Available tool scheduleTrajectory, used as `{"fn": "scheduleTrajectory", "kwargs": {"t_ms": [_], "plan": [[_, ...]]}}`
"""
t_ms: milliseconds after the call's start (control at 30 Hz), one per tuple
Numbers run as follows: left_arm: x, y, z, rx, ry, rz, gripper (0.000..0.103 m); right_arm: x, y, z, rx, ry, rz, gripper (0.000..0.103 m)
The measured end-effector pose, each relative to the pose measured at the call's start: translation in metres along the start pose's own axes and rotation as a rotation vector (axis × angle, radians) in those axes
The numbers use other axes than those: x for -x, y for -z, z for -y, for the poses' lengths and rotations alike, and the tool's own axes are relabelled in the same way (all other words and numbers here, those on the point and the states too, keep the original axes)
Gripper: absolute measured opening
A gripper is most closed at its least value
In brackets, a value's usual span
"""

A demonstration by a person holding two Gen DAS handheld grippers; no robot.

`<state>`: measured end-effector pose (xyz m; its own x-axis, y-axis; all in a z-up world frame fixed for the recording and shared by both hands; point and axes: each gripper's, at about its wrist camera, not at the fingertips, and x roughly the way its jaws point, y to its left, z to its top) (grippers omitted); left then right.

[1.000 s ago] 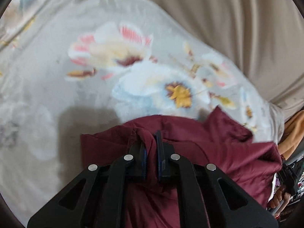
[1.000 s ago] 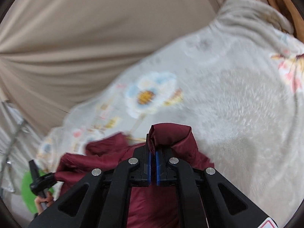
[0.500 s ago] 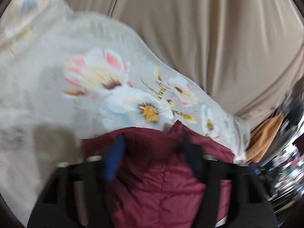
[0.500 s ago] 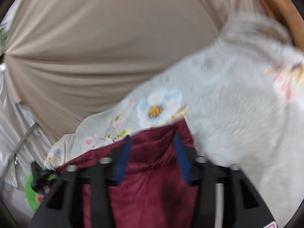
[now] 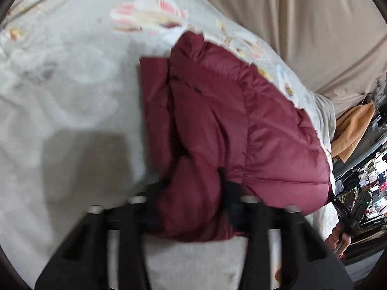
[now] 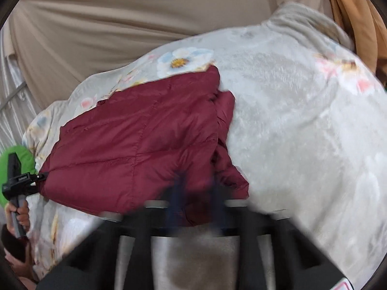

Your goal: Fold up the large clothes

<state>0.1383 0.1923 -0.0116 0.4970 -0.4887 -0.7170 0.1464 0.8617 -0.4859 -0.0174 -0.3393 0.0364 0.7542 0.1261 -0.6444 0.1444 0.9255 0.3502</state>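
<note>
A dark red quilted jacket lies folded on a pale floral blanket; it also shows in the right wrist view. My left gripper is open, its jaws standing either side of the jacket's near edge, blurred by motion. My right gripper is open too, its blue-padded fingers apart at the jacket's near right corner, also blurred. The right gripper shows at the right edge of the left wrist view, and the left gripper at the left edge of the right wrist view, each held in a hand.
The blanket covers a bed. A beige curtain hangs behind it. An orange-brown cloth hangs at the right in the left wrist view. A green round object lies at the bed's left edge.
Both grippers have opened and let go of the jacket, then drawn back. The jacket has dropped onto the blanket and lies folded.
</note>
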Motion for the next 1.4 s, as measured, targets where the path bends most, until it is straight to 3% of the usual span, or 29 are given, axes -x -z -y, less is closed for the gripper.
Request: {"fn": "scheduleTrajectory", "kwargs": {"t_ms": [33, 167, 300, 367, 433, 500, 600, 700, 800, 900, 1000, 1067, 1133, 1200, 1300, 1400], "plan": [[0.008, -0.001, 0.0, 0.003, 0.011, 0.007, 0.017, 0.006, -0.001, 0.0, -0.011, -0.012, 0.021, 0.006], [0.03, 0.008, 0.001, -0.031, -0.018, 0.013, 0.013, 0.038, 0.004, 0.006, -0.084, -0.112, 0.075, 0.004], [0.006, 0.024, -0.01, 0.007, -0.025, -0.043, 0.013, 0.024, 0.031, 0.009, -0.079, -0.046, -0.013, 0.003], [0.003, 0.029, -0.014, 0.031, -0.006, -0.033, 0.015, 0.003, 0.047, 0.015, -0.093, -0.02, -0.086, 0.003], [0.012, 0.027, -0.012, 0.042, -0.012, -0.019, 0.017, 0.002, 0.049, 0.017, -0.094, -0.014, -0.093, 0.005], [0.035, 0.021, -0.004, 0.032, -0.018, 0.022, 0.017, 0.013, 0.041, 0.016, -0.098, 0.005, -0.075, 0.009], [0.073, 0.002, 0.022, -0.029, -0.031, 0.143, 0.026, 0.04, 0.02, 0.012, -0.09, 0.044, 0.002, 0.015], [0.081, -0.022, 0.066, -0.142, -0.028, 0.221, 0.039, 0.059, -0.016, -0.012, -0.042, -0.028, 0.094, 0.016], [0.053, -0.039, 0.121, -0.274, -0.015, 0.214, 0.047, 0.047, -0.053, -0.067, 0.07, -0.147, 0.126, 0.016], [0.003, -0.044, 0.171, -0.376, -0.033, 0.174, 0.051, 0.011, -0.069, -0.131, 0.198, -0.182, 0.127, 0.016], [-0.047, -0.038, 0.196, -0.454, -0.091, 0.146, 0.051, -0.041, -0.067, -0.181, 0.298, -0.257, 0.046, 0.016], [-0.076, -0.035, 0.196, -0.49, -0.163, 0.157, 0.051, -0.074, -0.062, -0.195, 0.343, -0.23, -0.001, 0.016], [-0.097, -0.036, 0.189, -0.486, -0.231, 0.162, 0.051, -0.096, -0.06, -0.191, 0.352, -0.176, -0.017, 0.016], [-0.102, -0.045, 0.169, -0.449, -0.24, 0.171, 0.055, -0.111, -0.067, -0.169, 0.302, -0.125, -0.022, 0.001], [-0.099, -0.064, 0.139, -0.387, -0.288, 0.19, 0.058, -0.117, -0.083, -0.119, 0.183, -0.051, 0.001, 0.0], [-0.1, -0.082, 0.103, -0.313, -0.283, 0.168, 0.057, -0.115, -0.096, -0.062, 0.04, -0.001, 0.011, 0.0]]}}
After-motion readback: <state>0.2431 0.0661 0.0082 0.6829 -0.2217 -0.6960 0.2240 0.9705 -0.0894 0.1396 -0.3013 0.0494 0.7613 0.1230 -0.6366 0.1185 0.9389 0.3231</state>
